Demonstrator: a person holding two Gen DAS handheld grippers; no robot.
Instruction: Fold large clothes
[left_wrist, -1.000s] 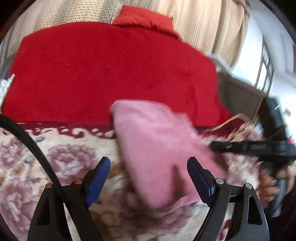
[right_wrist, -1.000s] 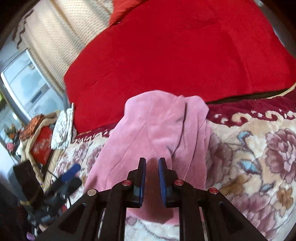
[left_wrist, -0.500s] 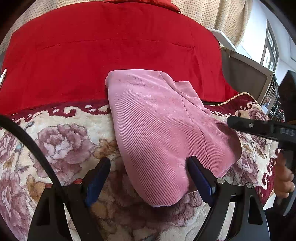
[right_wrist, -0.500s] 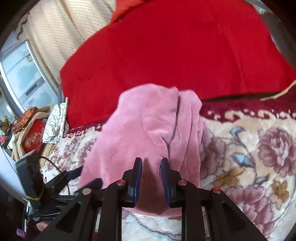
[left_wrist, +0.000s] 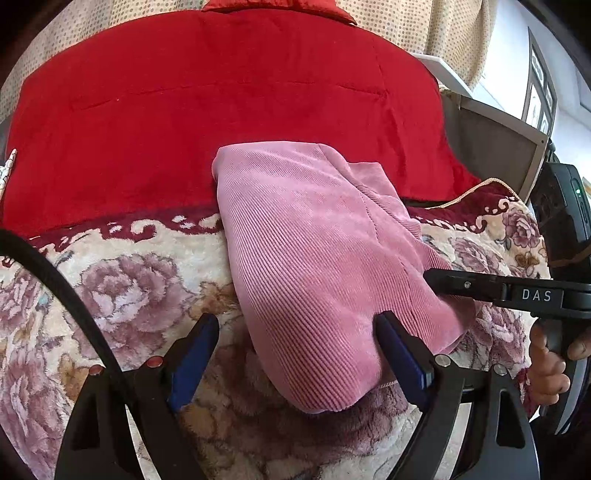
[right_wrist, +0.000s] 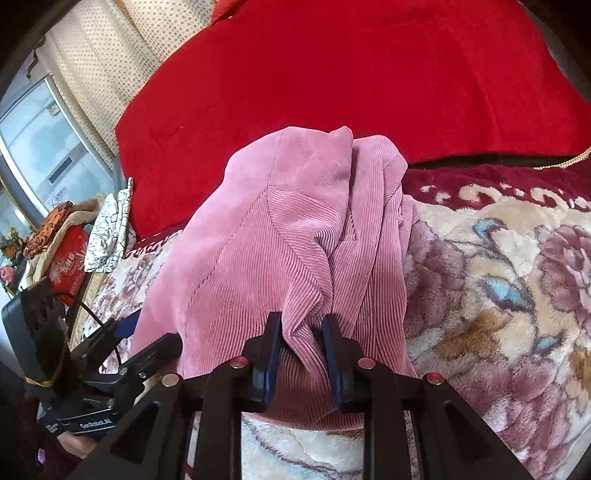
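Note:
A pink corduroy garment (left_wrist: 314, 240) lies folded into a long pad on the floral blanket (left_wrist: 129, 288), its far end on the red quilt (left_wrist: 221, 92). My left gripper (left_wrist: 295, 323) stands wide open astride the garment's near end, with nothing pinched. In the right wrist view the garment (right_wrist: 258, 240) has a raised fold between the jaws of my right gripper (right_wrist: 302, 321). Those jaws have parted a little. The fold touches the left pad, and a dark gap shows at the right pad. From the left wrist view, the right gripper (left_wrist: 443, 282) reaches in over the garment's right edge.
The floral blanket (right_wrist: 498, 277) spreads right and near, the red quilt (right_wrist: 369, 74) behind. A person's hand (left_wrist: 546, 373) holds the right gripper's handle. Boxes and cloths (right_wrist: 70, 251) pile at the bed's left side. A curtain (right_wrist: 110, 66) and window stand beyond.
The right gripper's jaws have parted from a tight pinch to a small gap, and it has sunk with the garment toward the blanket. The left gripper tipped down and stays wide open.

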